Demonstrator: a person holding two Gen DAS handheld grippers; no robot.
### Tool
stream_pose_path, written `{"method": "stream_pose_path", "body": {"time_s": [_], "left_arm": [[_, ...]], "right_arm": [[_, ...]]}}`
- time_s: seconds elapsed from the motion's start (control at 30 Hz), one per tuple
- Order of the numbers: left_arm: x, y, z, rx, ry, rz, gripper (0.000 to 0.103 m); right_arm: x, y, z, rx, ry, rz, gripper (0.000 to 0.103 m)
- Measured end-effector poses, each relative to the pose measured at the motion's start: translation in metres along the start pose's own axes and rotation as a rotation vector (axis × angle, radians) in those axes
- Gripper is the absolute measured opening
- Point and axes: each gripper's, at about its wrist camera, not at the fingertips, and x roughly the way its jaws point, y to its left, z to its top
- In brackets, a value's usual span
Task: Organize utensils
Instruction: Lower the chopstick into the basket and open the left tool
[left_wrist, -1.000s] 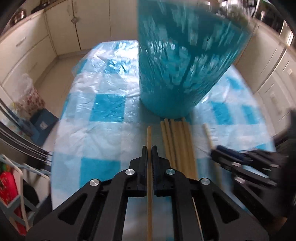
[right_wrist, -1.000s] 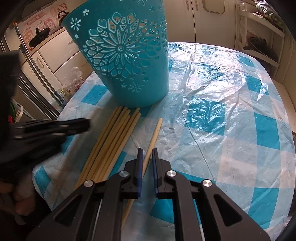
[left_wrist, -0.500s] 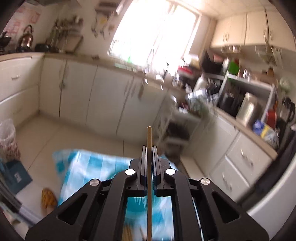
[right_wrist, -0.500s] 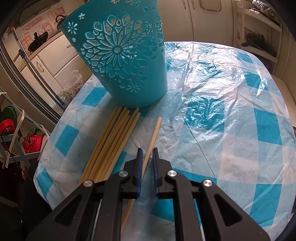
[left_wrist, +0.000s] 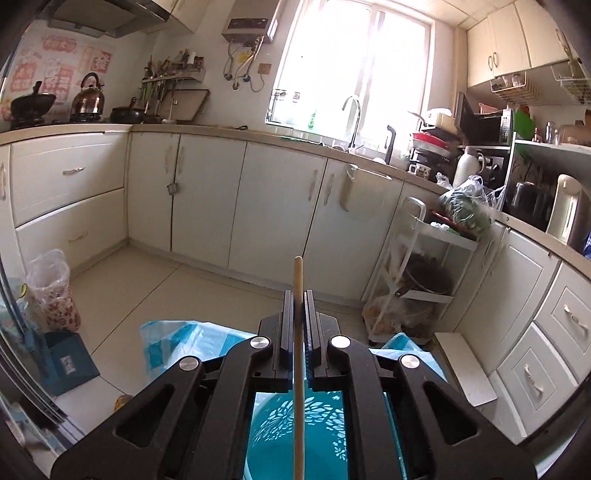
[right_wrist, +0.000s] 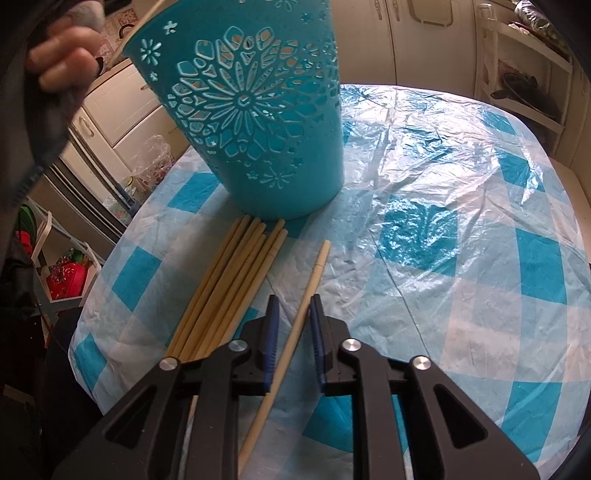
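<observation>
My left gripper (left_wrist: 298, 295) is shut on a wooden chopstick (left_wrist: 297, 354), held over the open top of the teal cut-out basket (left_wrist: 325, 435), whose inside shows below the jaws. In the right wrist view the same basket (right_wrist: 255, 118) stands on the checked table. A bundle of several chopsticks (right_wrist: 229, 288) lies in front of it. A single pale chopstick (right_wrist: 295, 325) lies beside the bundle. My right gripper (right_wrist: 293, 299) is open, its jaws either side of that single chopstick, low over the table.
The table has a blue-and-white checked cloth under clear plastic (right_wrist: 461, 229). The hand holding the left gripper (right_wrist: 62, 59) shows above the basket's left rim. Kitchen cabinets (left_wrist: 273, 206) and a white trolley (left_wrist: 424, 273) stand beyond the table.
My left gripper has lifted its chopstick from the table and swung up over the basket's mouth. My right gripper has opened and closed in a little on the single chopstick.
</observation>
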Motion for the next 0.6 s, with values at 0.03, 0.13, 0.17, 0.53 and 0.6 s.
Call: {"method": "stream_pose_path", "body": {"time_s": [0.03, 0.13, 0.17, 0.53, 0.6], "left_arm": [[0.004, 0.001, -0.001, -0.001, 0.005, -0.003, 0.005], [0.007, 0.009, -0.002, -0.020, 0.019, -0.015, 0.005], [0.006, 0.011, 0.000, -0.028, 0.026, -0.021, 0.005], [-0.016, 0.019, 0.023, -0.102, -0.024, -0.080, 0.005], [-0.018, 0.019, 0.026, -0.121, -0.041, -0.089, 0.005]], "right_arm": [[0.000, 0.000, 0.000, -0.003, 0.000, 0.000, 0.021], [0.001, 0.000, 0.001, -0.004, 0.000, 0.004, 0.022], [0.001, 0.000, 0.001, -0.004, 0.000, 0.005, 0.022], [0.001, 0.000, 0.000, -0.003, 0.000, 0.004, 0.024], [0.001, 0.000, 0.000, -0.002, 0.000, 0.005, 0.024]]}}
